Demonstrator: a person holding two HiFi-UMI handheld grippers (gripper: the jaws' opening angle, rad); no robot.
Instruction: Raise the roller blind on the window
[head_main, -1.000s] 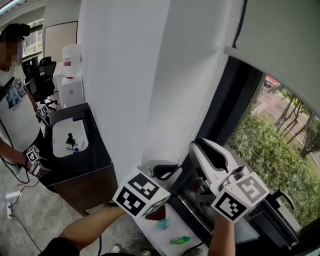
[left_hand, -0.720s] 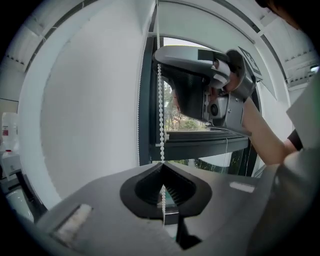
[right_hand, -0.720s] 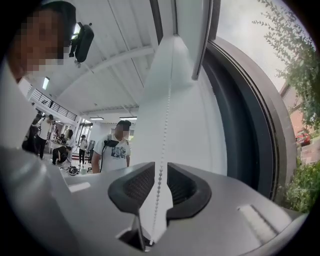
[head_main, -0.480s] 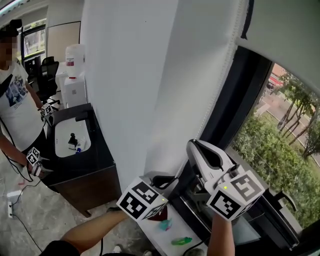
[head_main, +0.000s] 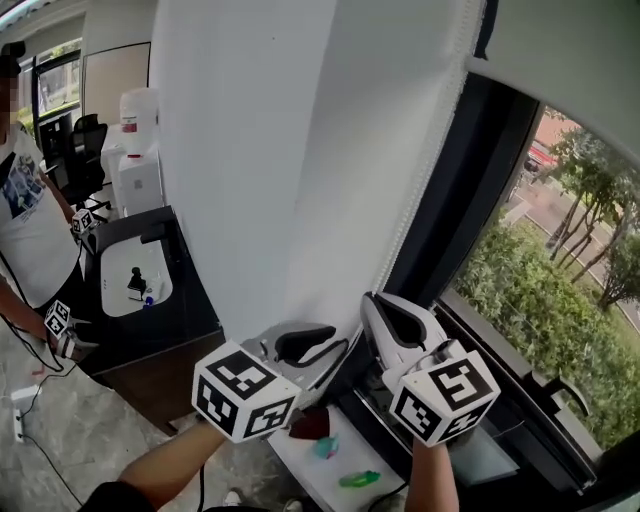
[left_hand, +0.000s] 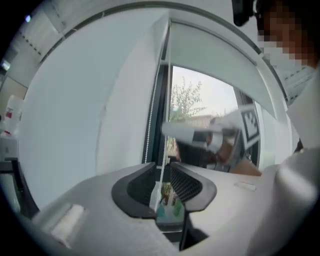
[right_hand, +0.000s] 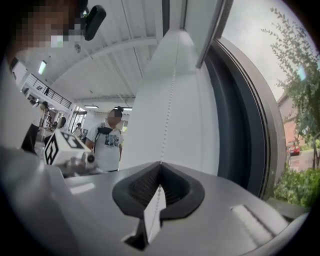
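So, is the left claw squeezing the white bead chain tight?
No, on the left claw the jaws have just been opening and stand apart, with the white bead chain hanging free between them.

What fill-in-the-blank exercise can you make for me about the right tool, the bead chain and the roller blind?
1. The right tool has its jaws ____ on the bead chain.
2. The roller blind covers only the ____ of the window.
3. In the head view, the chain hangs along the window's ____ edge.
Missing words: closed; top; left.
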